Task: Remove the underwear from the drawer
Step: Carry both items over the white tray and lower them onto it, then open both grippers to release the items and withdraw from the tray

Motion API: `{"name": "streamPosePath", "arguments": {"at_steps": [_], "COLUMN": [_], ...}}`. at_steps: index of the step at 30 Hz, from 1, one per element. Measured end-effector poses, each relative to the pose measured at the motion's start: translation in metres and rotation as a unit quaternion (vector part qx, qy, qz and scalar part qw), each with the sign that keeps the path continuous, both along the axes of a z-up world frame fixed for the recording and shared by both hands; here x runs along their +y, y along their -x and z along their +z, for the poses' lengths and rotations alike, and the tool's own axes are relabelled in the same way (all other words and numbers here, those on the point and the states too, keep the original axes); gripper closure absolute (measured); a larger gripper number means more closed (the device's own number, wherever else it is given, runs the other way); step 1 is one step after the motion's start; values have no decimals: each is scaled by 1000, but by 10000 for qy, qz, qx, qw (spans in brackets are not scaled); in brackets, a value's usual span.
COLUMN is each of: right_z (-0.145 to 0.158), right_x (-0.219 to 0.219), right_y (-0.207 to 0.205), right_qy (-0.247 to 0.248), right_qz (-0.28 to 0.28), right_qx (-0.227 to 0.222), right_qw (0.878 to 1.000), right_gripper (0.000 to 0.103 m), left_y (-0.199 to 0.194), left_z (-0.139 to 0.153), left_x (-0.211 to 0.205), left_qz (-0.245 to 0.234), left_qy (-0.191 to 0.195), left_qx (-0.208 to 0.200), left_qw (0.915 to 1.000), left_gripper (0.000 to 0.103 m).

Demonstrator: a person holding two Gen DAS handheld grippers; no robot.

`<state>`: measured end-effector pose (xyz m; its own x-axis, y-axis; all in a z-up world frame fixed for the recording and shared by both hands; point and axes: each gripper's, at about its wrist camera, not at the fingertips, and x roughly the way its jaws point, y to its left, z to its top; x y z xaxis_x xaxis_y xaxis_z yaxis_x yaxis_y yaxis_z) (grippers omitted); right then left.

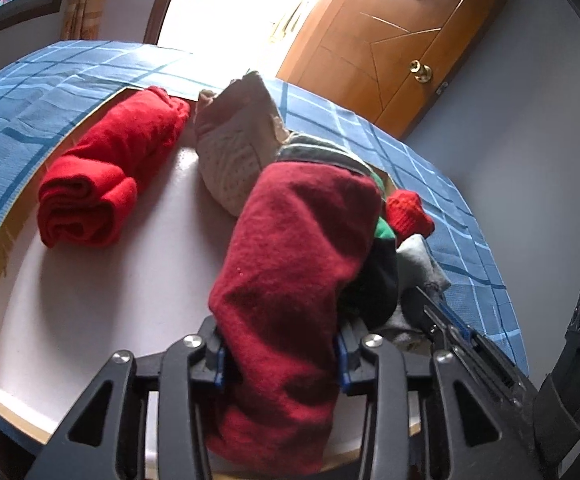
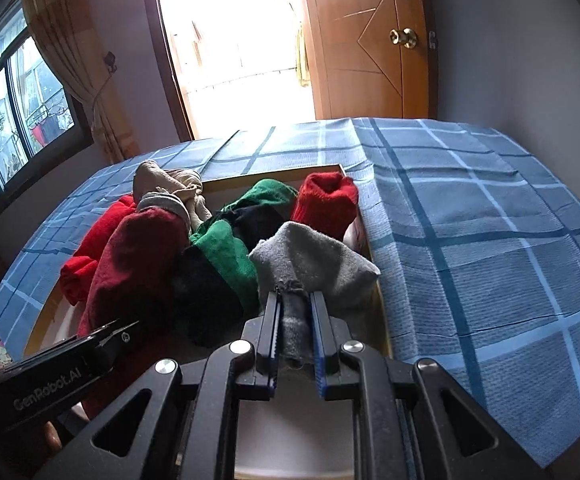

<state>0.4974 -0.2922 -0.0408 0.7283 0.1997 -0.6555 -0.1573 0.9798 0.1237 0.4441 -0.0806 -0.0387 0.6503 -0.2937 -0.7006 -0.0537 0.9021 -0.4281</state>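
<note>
The open drawer (image 1: 90, 304), white inside with a wooden rim, holds rolled underwear. My left gripper (image 1: 280, 354) is shut on a dark red rolled piece (image 1: 290, 264), which also shows in the right wrist view (image 2: 130, 272). My right gripper (image 2: 294, 328) is shut on a grey piece (image 2: 309, 260) at the drawer's right side. A bright red roll (image 1: 102, 172) lies at the drawer's left. A beige dotted piece (image 1: 234, 140), a green and black piece (image 2: 222, 256) and a small red roll (image 2: 325, 200) lie between.
The drawer is set in a surface covered by a blue checked cloth (image 2: 469, 232). Behind it are a bright doorway (image 2: 230, 40), a wooden door (image 2: 369, 40) and a window with a curtain (image 2: 70, 52) on the left.
</note>
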Motion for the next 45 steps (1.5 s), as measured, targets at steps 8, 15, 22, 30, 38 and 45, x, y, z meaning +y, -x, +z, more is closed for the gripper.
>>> {"name": "streamPosePath", "arguments": {"at_steps": [8, 15, 22, 30, 38, 45], "right_z": [-8, -13, -4, 14, 17, 14], "right_x": [2, 2, -22, -23, -13, -4], "right_y": [-9, -7, 4, 44, 84, 105], "right_qy": [-80, -109, -1044, -1083, -1103, -1214], "right_qz": [-56, -70, -124, -283, -164, -90], "right_qx": [25, -56, -127, -545, -661, -669], "right_qw": [9999, 9999, 9944, 9922, 9916, 9903], "right_gripper": [87, 87, 44, 40, 39, 39], "left_y": [-6, -4, 14, 47, 82, 99], "left_z": [-3, -2, 13, 38, 40, 37], "left_x": [-11, -13, 12, 6, 16, 23], "left_qz": [64, 222, 618, 441, 553, 550], "left_qy": [-198, -566, -318, -1332, -2113, -2288], "left_qx": [-114, -146, -284, -917, -1296, -1236], "left_qw": [9997, 9980, 9972, 9859, 9672, 9640], "left_gripper": [56, 30, 1, 1, 1, 1]}}
